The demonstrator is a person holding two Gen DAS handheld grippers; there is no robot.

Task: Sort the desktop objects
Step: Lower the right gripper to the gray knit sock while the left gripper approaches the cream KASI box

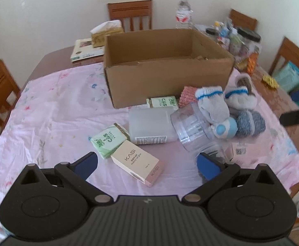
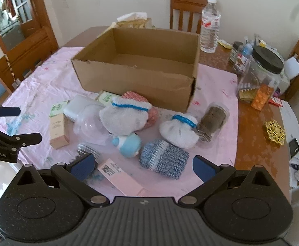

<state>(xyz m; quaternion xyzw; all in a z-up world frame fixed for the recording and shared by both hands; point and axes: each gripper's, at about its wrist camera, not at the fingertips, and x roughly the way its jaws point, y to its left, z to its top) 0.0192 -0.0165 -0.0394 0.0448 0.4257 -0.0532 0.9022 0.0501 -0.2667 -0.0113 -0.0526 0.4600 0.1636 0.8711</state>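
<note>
An open cardboard box [image 1: 165, 75] [image 2: 137, 75] stands on the pink cloth. In front of it lie a pink KASI carton [image 1: 137, 162], two green tissue packs [image 1: 108, 139], a frosted white bottle [image 1: 151, 125], a clear plastic jar [image 1: 190, 127], white socks with blue bands [image 2: 124, 114], a blue-grey knit roll [image 2: 163, 160], a light blue toy [image 2: 128, 143] and a jar of brown stuff [image 2: 213, 121]. My left gripper [image 1: 147, 166] is open, low over the KASI carton. My right gripper [image 2: 143, 168] is open above the knit roll and another pink carton [image 2: 120, 176].
Wooden chairs [image 1: 131, 14] ring the table. A water bottle [image 2: 210, 24], a tissue box [image 1: 106, 32], a book [image 1: 85, 49] and a big black-lidded jar [image 2: 260, 75] among clutter stand behind and right of the box. A gold ornament [image 2: 275, 132] lies on bare wood.
</note>
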